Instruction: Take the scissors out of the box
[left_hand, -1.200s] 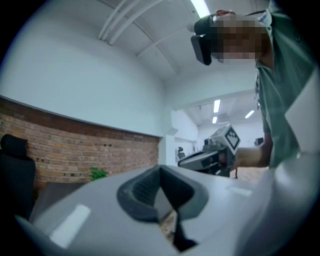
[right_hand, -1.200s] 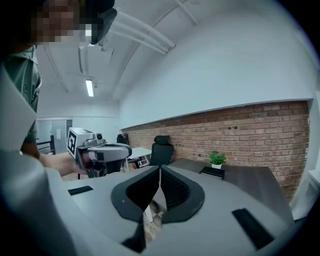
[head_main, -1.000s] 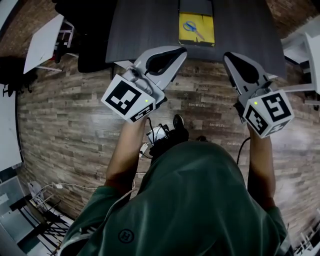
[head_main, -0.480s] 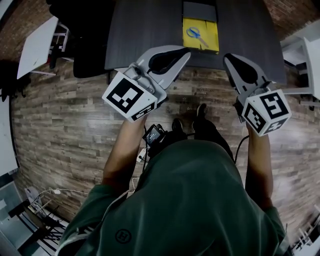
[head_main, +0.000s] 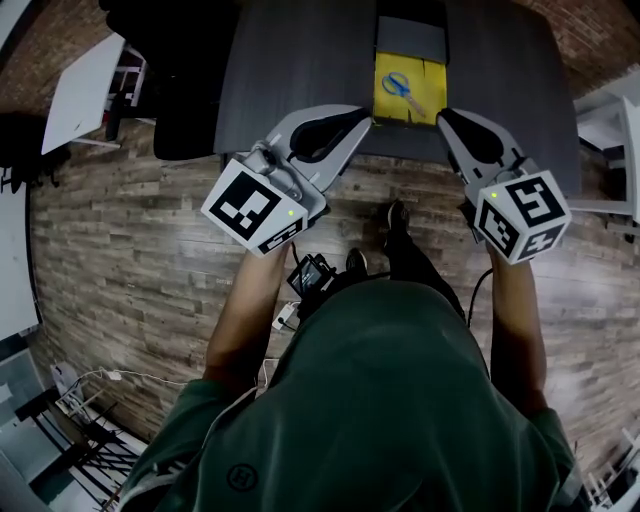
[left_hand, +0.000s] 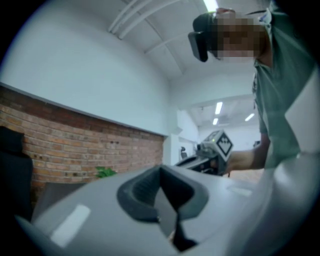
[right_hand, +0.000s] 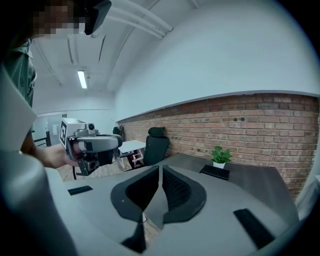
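While holding left gripper (head_main: 362, 118) and right gripper (head_main: 446, 119) closed and empty at the table's (head_main: 300, 60) near edge, barely begun: yet to open, reach toward 12 o'clock and lift scissors (head_main: 403, 86) from box (head_main: 436, 75).

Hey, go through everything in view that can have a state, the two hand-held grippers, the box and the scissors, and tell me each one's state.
Left hand-held gripper: jaws together, nothing between them.
Right hand-held gripper: jaws together, nothing between them.
Yellow cardboard box: open on top, resting on the dark table.
Blue-handled scissors: lying flat inside the box, not gripped.
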